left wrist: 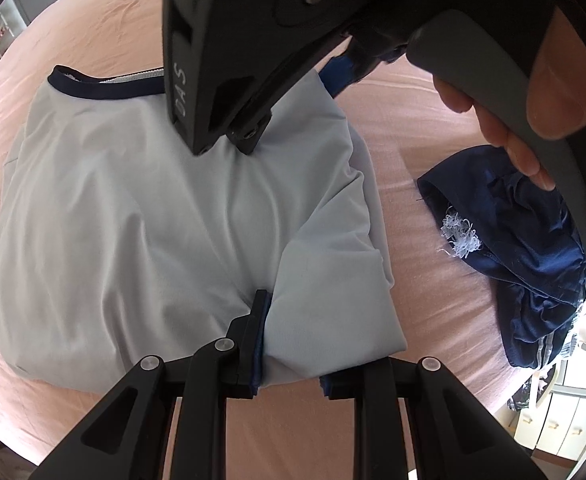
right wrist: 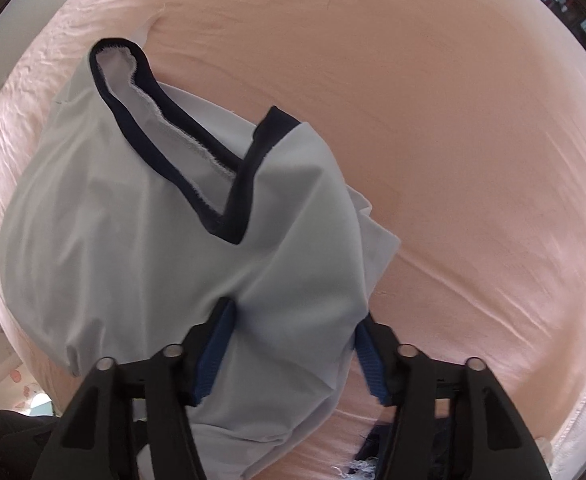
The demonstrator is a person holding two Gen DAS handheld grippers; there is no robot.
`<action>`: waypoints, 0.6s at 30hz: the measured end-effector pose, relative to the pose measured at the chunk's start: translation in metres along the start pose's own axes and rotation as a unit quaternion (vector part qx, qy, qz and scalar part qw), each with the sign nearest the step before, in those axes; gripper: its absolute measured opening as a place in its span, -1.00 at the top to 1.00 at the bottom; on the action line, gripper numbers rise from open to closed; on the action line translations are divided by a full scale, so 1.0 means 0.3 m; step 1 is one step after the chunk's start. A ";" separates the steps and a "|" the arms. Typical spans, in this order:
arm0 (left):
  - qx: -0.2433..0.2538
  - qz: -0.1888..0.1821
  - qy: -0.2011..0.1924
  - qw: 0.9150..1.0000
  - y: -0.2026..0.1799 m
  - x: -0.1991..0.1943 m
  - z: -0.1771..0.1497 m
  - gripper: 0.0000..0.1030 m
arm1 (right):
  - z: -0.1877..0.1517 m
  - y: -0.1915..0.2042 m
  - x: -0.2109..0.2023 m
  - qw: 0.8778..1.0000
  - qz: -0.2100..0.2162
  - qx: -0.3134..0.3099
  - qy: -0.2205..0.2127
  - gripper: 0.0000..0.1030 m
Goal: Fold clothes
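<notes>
The pale blue shirt (left wrist: 141,216) lies half-folded on the pink bed (left wrist: 393,128), collar away from the left hand-held gripper (left wrist: 289,344) clenched on its near edge, while the right hand-held gripper (right wrist: 293,356) clasps a bunch at its right shoulder.

Counts: 1 pale blue shirt (left wrist: 133,208) with navy collar trim, part-folded. 1 crumpled navy garment (left wrist: 521,264) with white stripes, off to the side. 1 bed (left wrist: 393,420), pink sheet. 2 grippers: left gripper (left wrist: 289,344), right gripper (right wrist: 293,360). 1 hand (left wrist: 505,136) visible, on the right gripper's handle.
</notes>
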State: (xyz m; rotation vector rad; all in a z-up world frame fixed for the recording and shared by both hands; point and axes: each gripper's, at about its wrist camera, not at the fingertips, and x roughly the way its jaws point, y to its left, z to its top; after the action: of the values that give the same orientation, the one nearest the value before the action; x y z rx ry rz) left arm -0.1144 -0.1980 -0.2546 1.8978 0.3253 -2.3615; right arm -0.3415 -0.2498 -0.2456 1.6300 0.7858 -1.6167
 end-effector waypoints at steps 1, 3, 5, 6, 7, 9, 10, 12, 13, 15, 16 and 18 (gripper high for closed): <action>-0.002 -0.001 -0.001 1.000 0.005 -0.002 -0.002 0.65 | -0.004 -0.005 -0.005 1.000 0.004 0.003 -0.002 0.19; -0.005 -0.004 -0.001 1.000 0.015 -0.005 -0.006 0.65 | -0.017 -0.006 -0.009 1.000 0.004 0.009 -0.002 0.24; -0.008 -0.004 -0.004 1.000 0.022 -0.013 -0.013 0.65 | -0.018 -0.007 -0.020 1.000 0.005 0.013 -0.007 0.35; -0.009 -0.005 -0.006 1.000 0.026 -0.017 -0.016 0.65 | -0.019 -0.008 -0.028 1.000 0.006 0.013 -0.010 0.41; -0.012 -0.005 -0.008 1.000 0.031 -0.023 -0.019 0.65 | -0.019 -0.008 -0.035 1.000 0.005 0.014 -0.012 0.48; -0.019 -0.009 -0.012 1.000 0.046 -0.036 -0.026 0.65 | -0.022 -0.012 -0.051 1.000 0.005 0.016 -0.016 0.55; -0.024 -0.013 -0.014 1.000 0.055 -0.042 -0.030 0.65 | -0.022 -0.014 -0.058 1.000 0.003 0.017 -0.017 0.61; -0.034 -0.022 -0.017 0.999 0.075 -0.054 -0.037 0.65 | -0.032 0.019 -0.072 1.000 0.000 0.020 -0.022 0.66; -0.041 -0.026 -0.018 0.999 0.087 -0.059 -0.041 0.65 | -0.035 0.031 -0.079 1.000 -0.001 0.018 -0.023 0.69; -0.055 -0.037 -0.021 0.998 0.115 -0.072 -0.050 0.65 | -0.035 0.052 -0.098 1.000 -0.009 0.014 -0.027 0.72; -0.063 -0.042 -0.023 0.997 0.126 -0.081 -0.057 0.65 | -0.034 0.063 -0.110 0.999 -0.013 0.013 -0.030 0.73; -0.082 -0.053 -0.030 0.995 0.070 -0.125 -0.098 0.69 | -0.032 0.083 -0.131 0.999 -0.019 0.016 -0.035 0.76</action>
State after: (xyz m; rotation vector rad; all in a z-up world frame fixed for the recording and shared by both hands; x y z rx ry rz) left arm -0.0739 -0.2140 -0.2263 1.7733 0.6069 -2.3693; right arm -0.3172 -0.2540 -0.2052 1.5811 0.7626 -1.7117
